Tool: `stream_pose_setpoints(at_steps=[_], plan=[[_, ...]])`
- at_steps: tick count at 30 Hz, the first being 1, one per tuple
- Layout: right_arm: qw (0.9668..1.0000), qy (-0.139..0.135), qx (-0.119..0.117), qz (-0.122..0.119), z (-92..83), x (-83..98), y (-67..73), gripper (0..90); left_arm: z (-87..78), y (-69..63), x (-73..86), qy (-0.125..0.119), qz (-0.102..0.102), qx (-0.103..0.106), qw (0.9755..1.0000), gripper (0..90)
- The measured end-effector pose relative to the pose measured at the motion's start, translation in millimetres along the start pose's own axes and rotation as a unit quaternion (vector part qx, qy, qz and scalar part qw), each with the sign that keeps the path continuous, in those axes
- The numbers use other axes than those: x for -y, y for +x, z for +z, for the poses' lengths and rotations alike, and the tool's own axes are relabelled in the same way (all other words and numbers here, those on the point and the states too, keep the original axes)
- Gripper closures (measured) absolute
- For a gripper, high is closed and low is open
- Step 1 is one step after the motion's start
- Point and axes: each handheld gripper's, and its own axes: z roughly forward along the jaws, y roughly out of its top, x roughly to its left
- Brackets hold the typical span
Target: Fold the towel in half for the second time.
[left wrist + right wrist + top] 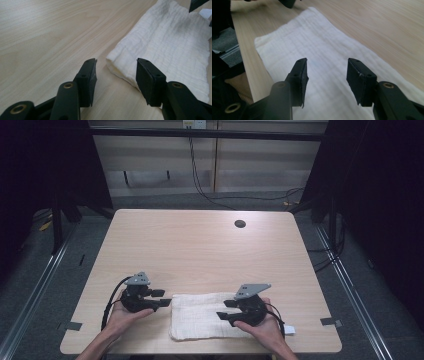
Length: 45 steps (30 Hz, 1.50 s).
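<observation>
Both tongs gape with nothing held: left tongs (166, 301) at the folded white cloth's (200, 315) left edge, right tongs (225, 310) over it. Risk: a snagged layer unfolds it.

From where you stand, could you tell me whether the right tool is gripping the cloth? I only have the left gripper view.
Observer: No, the right tool is open over the white cloth, and its pads pinch nothing.
Operator: Thank you. Where does the cloth lie on the table?
Observer: It lies flat along the near edge of the table.
Operator: Is there anything at the far side?
Observer: A dark round hole sits near the far edge.
</observation>
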Motion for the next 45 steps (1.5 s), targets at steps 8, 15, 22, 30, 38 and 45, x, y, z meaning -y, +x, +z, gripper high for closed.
stream_pose_setpoints(at_steps=[8,15,22,30,38,45], plan=[[0.9986,0.007,-0.045,-0.028,27.7,-18.7,21.4,52.9,2.4,2.7,-3.3,-0.003,0.000,-0.002,1.0000,48.7],[0.9959,0.021,-0.070,-0.054,41.7,-28.3,40.1,58.0,0.9,5.7,-8.0,-0.009,-0.013,-0.012,0.9998,45.3],[0.9914,0.032,-0.102,-0.075,65.9,-38.7,58.2,63.2,-1.0,6.4,-6.9,-0.010,-0.013,-0.014,0.9998,42.6],[0.9871,0.042,-0.128,-0.086,89.8,-42.1,72.9,54.9,-1.4,7.7,-4.4,0.001,-0.012,-0.009,0.9999,40.9],[0.9851,0.062,-0.131,-0.093,103.9,-32.6,83.2,55.0,-0.4,7.0,-2.9,0.002,-0.008,-0.012,0.9999,40.4],[0.9840,0.065,-0.114,-0.120,109.6,-30.4,87.5,57.0,1.5,6.2,-2.3,0.005,-0.007,-0.011,0.9999,40.3]])
